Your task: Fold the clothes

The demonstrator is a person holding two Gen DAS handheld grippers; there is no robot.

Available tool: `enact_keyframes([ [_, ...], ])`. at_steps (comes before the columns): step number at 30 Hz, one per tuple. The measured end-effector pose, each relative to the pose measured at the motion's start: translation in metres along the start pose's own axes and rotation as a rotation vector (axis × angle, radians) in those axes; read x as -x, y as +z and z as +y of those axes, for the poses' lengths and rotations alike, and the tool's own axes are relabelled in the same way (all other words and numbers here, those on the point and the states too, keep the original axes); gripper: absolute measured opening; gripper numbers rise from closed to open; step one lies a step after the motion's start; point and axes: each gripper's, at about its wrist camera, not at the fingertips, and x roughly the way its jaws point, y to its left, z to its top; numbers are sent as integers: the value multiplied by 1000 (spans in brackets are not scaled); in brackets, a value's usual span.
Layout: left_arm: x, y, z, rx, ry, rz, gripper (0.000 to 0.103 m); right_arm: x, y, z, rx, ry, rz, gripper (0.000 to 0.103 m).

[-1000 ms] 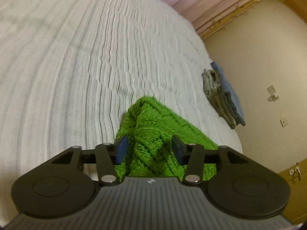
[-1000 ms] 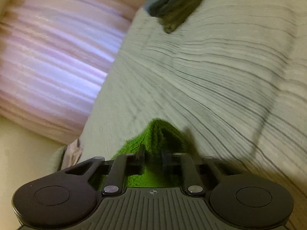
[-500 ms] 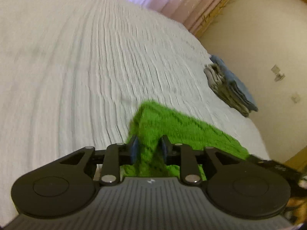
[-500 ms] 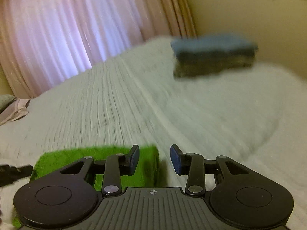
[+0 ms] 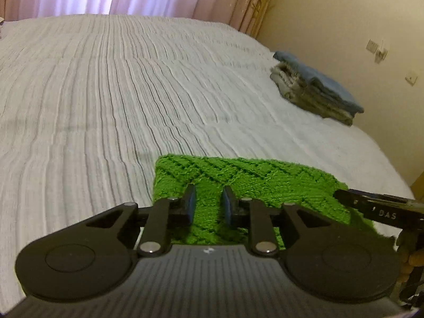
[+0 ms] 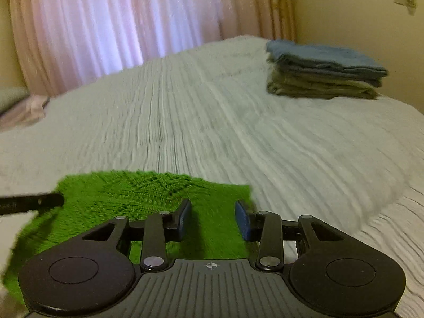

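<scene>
The near edge of the green knitted cloth (image 5: 254, 182) is disappearing under the body of the left gripper (image 5: 208, 204), so how far it is reaching toward the person is hidden. In that view the cloth is lying flat under and beyond the jaws, which are standing narrowly apart with cloth showing in the gap; whether the pads are pinching a fold I cannot tell. Only this view is showing the zigzag knit pattern and, to the right of the jaws, the black tip of the right gripper (image 5: 376, 208) resting against the cloth's right edge, with part of a hand (image 5: 413, 258) cut off at the frame's border. The right wrist view is giving the fuzzier side of the green knitted cloth (image 6: 137, 198); there the right gripper (image 6: 212, 217) is holding its jaws moderately apart over the cloth's right corner, pads gripping nothing, and the left gripper's tip (image 6: 31, 202) is poking in from the left. Farther off, beyond and right of both jaws, a stack of folded clothes (image 6: 323, 74) is sitting on the ribbed white bedspread (image 5: 132, 92), blurred, and pink curtains (image 6: 119, 21) are hanging behind the bed.
</scene>
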Motion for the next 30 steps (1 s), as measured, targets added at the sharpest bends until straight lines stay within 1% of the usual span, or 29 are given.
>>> enact_keyframes([
  [2,19,-3,2,2,-4,-23,17,26,-2,-13,-70,23,-21,39],
  [4,46,-14,11,41,-7,-46,17,52,-12,-30,-177,80,-25,40],
  [5,59,-20,17,90,-15,-48,18,61,-14,-38,-235,111,-22,40],
  [6,72,-27,24,139,-23,-51,18,69,-22,-49,-305,148,-14,42],
  [7,84,-34,30,189,-37,-53,18,77,-29,-59,-374,185,-5,51],
  [8,95,-41,36,238,-50,-55,19,83,-36,-67,-441,215,8,55],
  [9,106,-48,41,284,-62,-56,20,88,-43,-76,-506,245,20,56],
  [11,121,-61,46,341,-77,-56,27,86,-49,-83,-565,290,30,56],
  [13,124,-67,45,363,-89,-45,32,82,-52,-87,-612,325,40,56],
  [15,121,-70,41,361,-79,-27,33,74,-53,-88,-653,351,46,55],
  [16,118,-70,39,354,-72,-23,33,69,-54,-86,-671,346,50,55],
  [18,112,-68,35,333,-52,-20,33,64,-52,-80,-667,326,58,55],
  [20,105,-63,29,289,-24,-20,33,59,-51,-74,-663,306,66,54],
  [21,100,-60,26,262,-11,-20,33,58,-52,-74,-662,309,66,51],
  [23,90,-53,20,215,2,-7,33,56,-54,-73,-661,315,68,50],
  [24,86,-51,19,204,-5,0,33,54,-55,-72,-656,311,64,49],
  [26,77,-48,21,217,-33,21,29,53,-55,-73,-639,302,60,32],
  [27,75,-48,26,252,-59,21,24,52,-56,-74,-632,293,60,16],
  [28,73,-48,31,286,-84,21,11,50,-56,-75,-624,283,60,9],
  [29,72,-49,37,327,-112,19,9,49,-57,-76,-612,272,55,7],
  [30,74,-53,46,394,-151,4,9,49,-57,-75,-598,255,54,6],
])
